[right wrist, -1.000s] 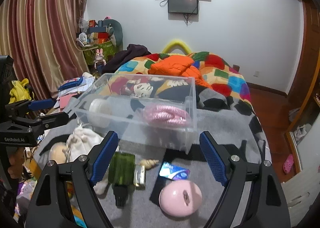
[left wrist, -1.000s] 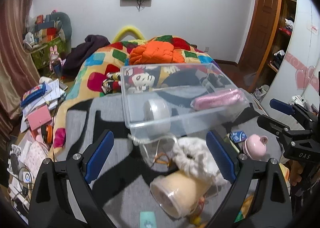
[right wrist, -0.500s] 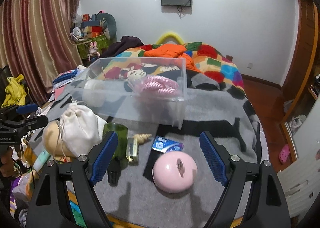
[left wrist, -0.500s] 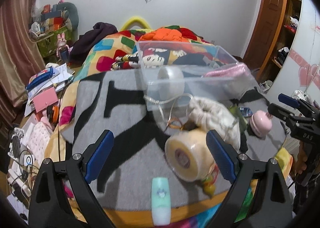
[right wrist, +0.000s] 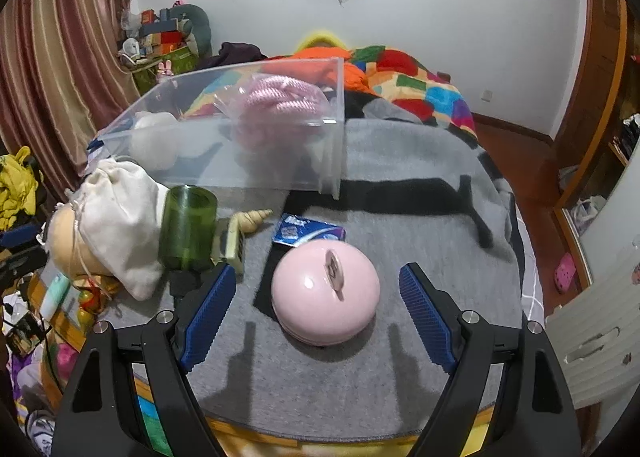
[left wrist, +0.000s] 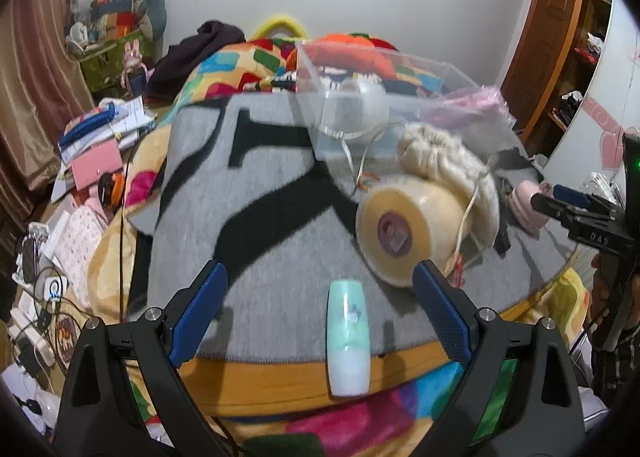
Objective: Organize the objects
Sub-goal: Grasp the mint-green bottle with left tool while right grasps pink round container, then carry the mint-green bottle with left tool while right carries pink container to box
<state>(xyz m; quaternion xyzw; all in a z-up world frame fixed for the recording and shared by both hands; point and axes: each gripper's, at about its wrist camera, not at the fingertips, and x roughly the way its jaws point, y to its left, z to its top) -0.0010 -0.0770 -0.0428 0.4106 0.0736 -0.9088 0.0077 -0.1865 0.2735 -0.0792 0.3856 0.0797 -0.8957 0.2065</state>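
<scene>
Two grippers hover over the gray blanket (right wrist: 400, 161), both spread wide and holding nothing. Between the left gripper (left wrist: 320, 293)'s blue pads lies a mint-green bottle (left wrist: 347, 337), flat at the blanket's near edge. Beyond it, a roll of tan tape (left wrist: 404, 233) rests on its side against a cream drawstring pouch (left wrist: 444, 157). The right gripper (right wrist: 316, 289) frames a round pink case (right wrist: 325, 291) — its jaws stand clear of both sides. Behind the case lie a blue packet (right wrist: 308, 231), a spiral shell (right wrist: 256, 217) and a green cup (right wrist: 187, 233). Farther back, the clear plastic bin (right wrist: 256, 161) holds a pink coiled rope (right wrist: 280, 105) and a white roll.
</scene>
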